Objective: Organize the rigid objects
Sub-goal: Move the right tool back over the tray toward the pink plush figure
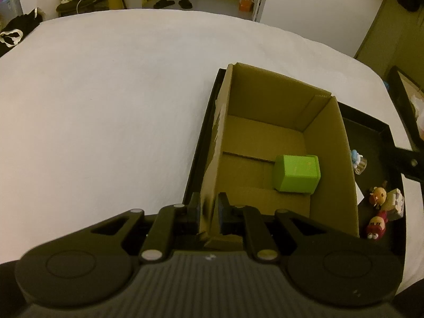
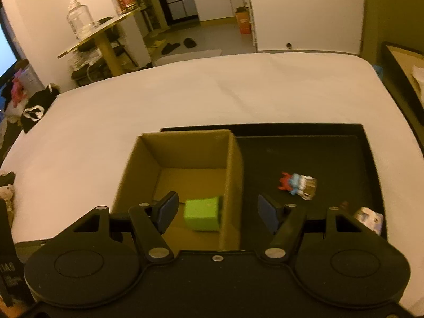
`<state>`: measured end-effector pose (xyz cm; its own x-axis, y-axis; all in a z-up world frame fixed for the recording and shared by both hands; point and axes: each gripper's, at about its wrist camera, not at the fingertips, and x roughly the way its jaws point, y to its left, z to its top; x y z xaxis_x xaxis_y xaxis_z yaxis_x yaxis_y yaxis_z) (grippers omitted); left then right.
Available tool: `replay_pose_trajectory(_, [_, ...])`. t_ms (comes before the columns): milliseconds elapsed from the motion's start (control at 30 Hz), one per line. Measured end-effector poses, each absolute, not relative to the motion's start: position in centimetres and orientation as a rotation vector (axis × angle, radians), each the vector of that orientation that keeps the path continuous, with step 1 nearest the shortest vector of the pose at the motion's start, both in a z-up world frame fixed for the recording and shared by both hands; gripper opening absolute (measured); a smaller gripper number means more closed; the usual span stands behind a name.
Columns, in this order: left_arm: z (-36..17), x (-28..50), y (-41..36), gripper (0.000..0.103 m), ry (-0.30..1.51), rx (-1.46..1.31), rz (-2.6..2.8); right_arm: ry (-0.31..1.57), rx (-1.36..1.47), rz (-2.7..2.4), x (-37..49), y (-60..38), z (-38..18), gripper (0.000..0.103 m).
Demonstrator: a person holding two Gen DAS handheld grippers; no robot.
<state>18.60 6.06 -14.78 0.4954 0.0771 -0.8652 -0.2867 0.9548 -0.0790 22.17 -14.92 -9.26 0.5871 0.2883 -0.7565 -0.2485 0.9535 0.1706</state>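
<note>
An open cardboard box [image 1: 331,137] stands in a black tray [image 1: 371,124] on a white-covered table. A green cube [image 1: 296,173] lies on the box floor. My left gripper [image 1: 209,209] is shut on the box's near left wall. In the right wrist view my right gripper [image 2: 217,212] is open and empty, held above the box [image 2: 185,145] and its right wall, with the green cube [image 2: 204,213] below between the fingers. Small toy figures [image 2: 296,184] lie in the tray [image 2: 344,153] right of the box.
Several small figures [image 1: 381,198] sit in the tray's right part, one near my right finger [image 2: 369,218]. The white tabletop [image 1: 106,92] spreads left and behind. Another dark-framed tray [image 2: 402,63] sits off the table's right edge.
</note>
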Motion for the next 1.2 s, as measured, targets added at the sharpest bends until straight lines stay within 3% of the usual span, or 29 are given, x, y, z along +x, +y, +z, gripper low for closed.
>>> replay_pose_trajectory(167, [-14.7, 18.9, 5.3, 0.023, 1.036, -0.179, 0.216, 0.904, 0.073, 0.271, 21.7, -16.8, -10.3, 0.066])
replay_pose_trajectory(433, [-14.4, 18.9, 4.4, 0.054, 1.027, -0.135, 0.219, 0.928, 0.116, 0.207, 20.8, -20.0, -12.3, 0.066])
replay_pose_trajectory(633, [-14.1, 18.8, 3.3, 0.080, 1.006, -0.070, 0.241, 0.942, 0.136, 0.142, 20.5, -22.2, -14.0, 0.081])
replay_pose_trajectory(833, [-14.2, 19.2, 2.5, 0.088, 1.010, -0.029, 0.258, 0.967, 0.160, 0.095, 20.7, -23.8, -15.7, 0.086])
replay_pose_trajectory(1200, [-14.6, 20.1, 1.3, 0.089, 1.028, 0.037, 0.285, 1.031, 0.272, 0.005, 21.8, -26.7, -19.3, 0.087])
